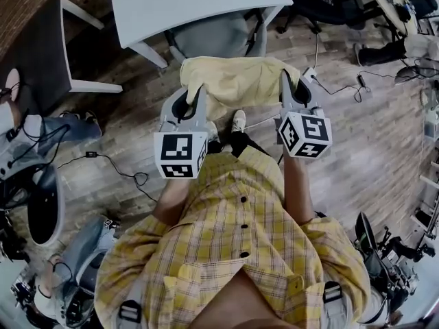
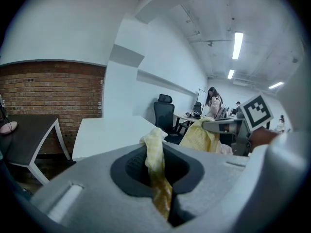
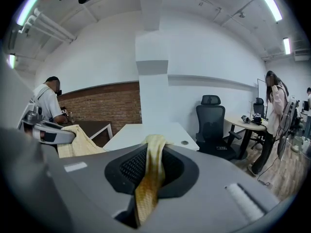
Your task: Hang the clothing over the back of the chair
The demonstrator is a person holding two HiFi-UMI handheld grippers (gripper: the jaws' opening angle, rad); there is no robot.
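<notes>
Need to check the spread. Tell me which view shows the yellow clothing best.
Head view: the yellow clothing shows full width, stretched between the left claw and right claw. Each gripper view shows only a pinched strip in its own claw, plus a bunch near the other claw.

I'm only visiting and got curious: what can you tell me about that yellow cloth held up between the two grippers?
The yellow garment looks like thin, soft woven fabric in a pale yellow. It is spread sideways between the left gripper and the right gripper. Each gripper pinches a bunched edge between closed jaws, and the middle sags in crumpled folds. The garment hangs in the air above the wooden floor, just in front of a grey chair. Whether it touches the chair cannot be told.
</notes>
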